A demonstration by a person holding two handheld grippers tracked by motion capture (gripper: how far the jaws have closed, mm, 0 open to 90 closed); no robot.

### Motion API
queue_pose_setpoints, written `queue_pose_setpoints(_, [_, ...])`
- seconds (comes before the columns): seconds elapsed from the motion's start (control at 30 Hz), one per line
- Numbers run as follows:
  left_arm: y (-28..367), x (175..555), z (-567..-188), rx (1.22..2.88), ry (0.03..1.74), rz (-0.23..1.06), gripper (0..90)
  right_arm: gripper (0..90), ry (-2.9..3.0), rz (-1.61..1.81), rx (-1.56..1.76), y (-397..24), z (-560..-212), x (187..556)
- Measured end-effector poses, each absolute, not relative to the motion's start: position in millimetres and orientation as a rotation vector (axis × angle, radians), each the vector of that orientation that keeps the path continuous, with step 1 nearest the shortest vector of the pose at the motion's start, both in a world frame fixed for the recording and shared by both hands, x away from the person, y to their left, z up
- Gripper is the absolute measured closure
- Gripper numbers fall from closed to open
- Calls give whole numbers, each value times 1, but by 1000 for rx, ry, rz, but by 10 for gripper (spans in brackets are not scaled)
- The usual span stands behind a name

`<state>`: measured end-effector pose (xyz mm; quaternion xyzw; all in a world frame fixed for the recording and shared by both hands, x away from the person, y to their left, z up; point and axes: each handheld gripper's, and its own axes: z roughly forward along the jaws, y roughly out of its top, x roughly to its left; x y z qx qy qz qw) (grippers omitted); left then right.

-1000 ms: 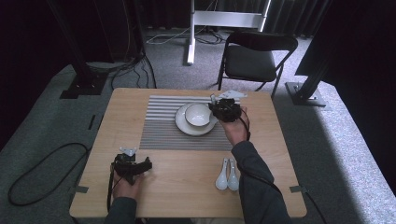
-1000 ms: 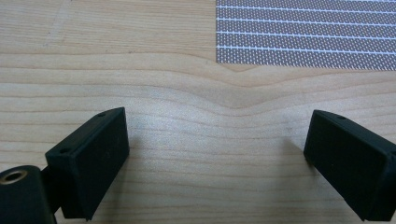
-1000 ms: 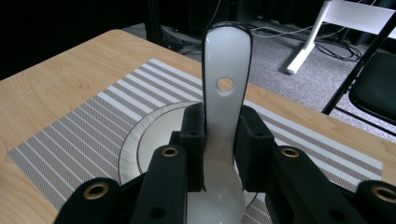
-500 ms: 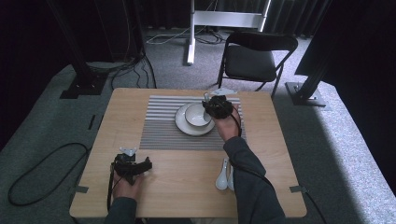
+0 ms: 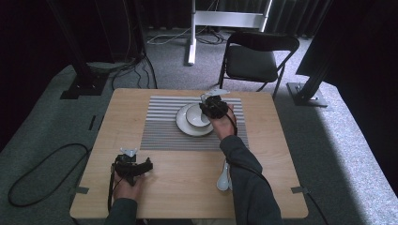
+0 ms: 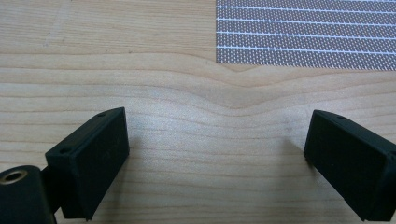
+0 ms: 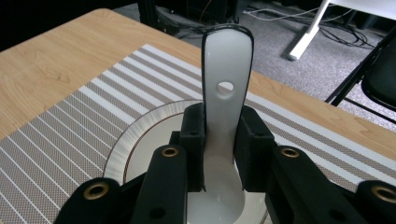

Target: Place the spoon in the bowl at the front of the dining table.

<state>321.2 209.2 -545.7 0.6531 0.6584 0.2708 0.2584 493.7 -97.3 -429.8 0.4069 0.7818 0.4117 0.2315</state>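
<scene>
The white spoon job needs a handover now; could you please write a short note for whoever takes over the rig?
Right gripper: shut on the white spoon, handle sticking out past the jaws, over the bowl on the plate on the striped mat.
Left gripper: open, nothing between the jaws, over bare table near the mat's corner.
Done: one spoon picked up.
Left: set it in the bowl, probably; more spoons lie at the near edge.

The right gripper hides most of the bowl beneath the spoon.
</scene>
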Motion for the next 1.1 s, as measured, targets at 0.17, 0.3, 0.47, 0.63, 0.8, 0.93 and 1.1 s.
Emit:
queue_pose_setpoints(0.17, [209,321,-546,1771,1785,734,70,750,2167,1110,1116,-93,-436,496])
queue_pose_setpoints(0.3, [209,321,-546,1771,1785,734,70,750,2175,1094,1115,-92,-440,497])
queue_pose_setpoints(0.47, [209,321,-546,1770,1785,734,70,750,2183,1087,1140,-92,-444,500])
queue_pose_setpoints(0.63, [209,321,-546,1770,1785,734,70,750,2197,1067,1131,-90,-448,502])
queue_pose_setpoints(0.8, [209,321,-546,1769,1785,734,70,750,2207,1060,1146,-88,-453,504])
queue_pose_setpoints(0.93, [209,321,-546,1767,1785,735,70,750,2210,1051,1144,-86,-456,505])
queue_pose_setpoints(1.1, [209,321,-546,1767,1785,736,70,750,2213,1049,1150,-85,-460,505])
